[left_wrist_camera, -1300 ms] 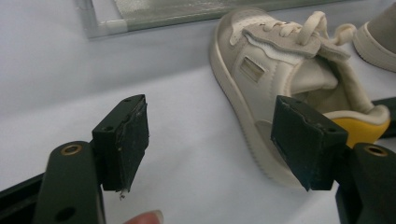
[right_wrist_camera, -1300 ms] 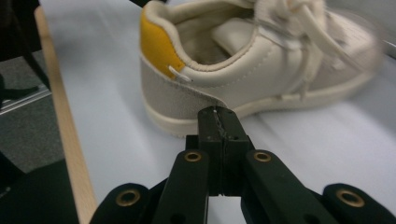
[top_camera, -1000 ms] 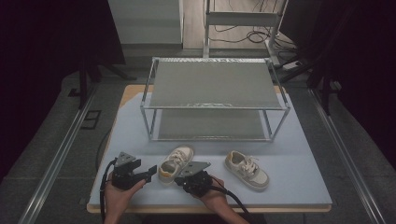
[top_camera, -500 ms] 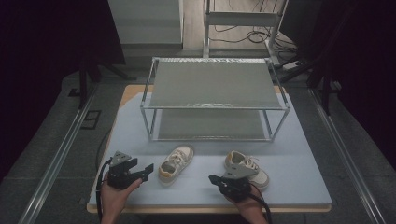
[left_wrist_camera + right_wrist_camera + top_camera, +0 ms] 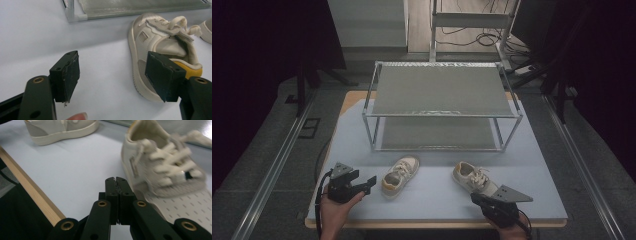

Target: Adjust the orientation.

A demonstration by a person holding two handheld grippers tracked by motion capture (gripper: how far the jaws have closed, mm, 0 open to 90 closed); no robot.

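Observation:
Two small cream shoes lie on the pale blue table in front of a metal rack. Beside the left shoe [image 5: 399, 175] my left gripper [image 5: 369, 183] stands open. Nothing is between its pads [image 5: 71, 72], and its right jaw sits in front of that shoe's [image 5: 155, 37] yellow heel. My right gripper [image 5: 480, 199] is at the table's front edge, just in front of the right shoe [image 5: 474, 178]. It is shut [image 5: 116, 182] on nothing, and the laced shoe [image 5: 162, 170] lies close on its right. The other shoe [image 5: 60, 130] is farther off.
A two-shelf metal rack [image 5: 442, 105] stands across the middle of the table behind the shoes; its near corner post [image 5: 73, 12] is ahead of my left gripper. The wooden table edge [image 5: 30, 192] runs close beside my right gripper. Dark floor surrounds the table.
My right gripper has moved to the right, from between the two shoes to the front edge near the right shoe, still shut. The left gripper and both shoes have stayed in place.

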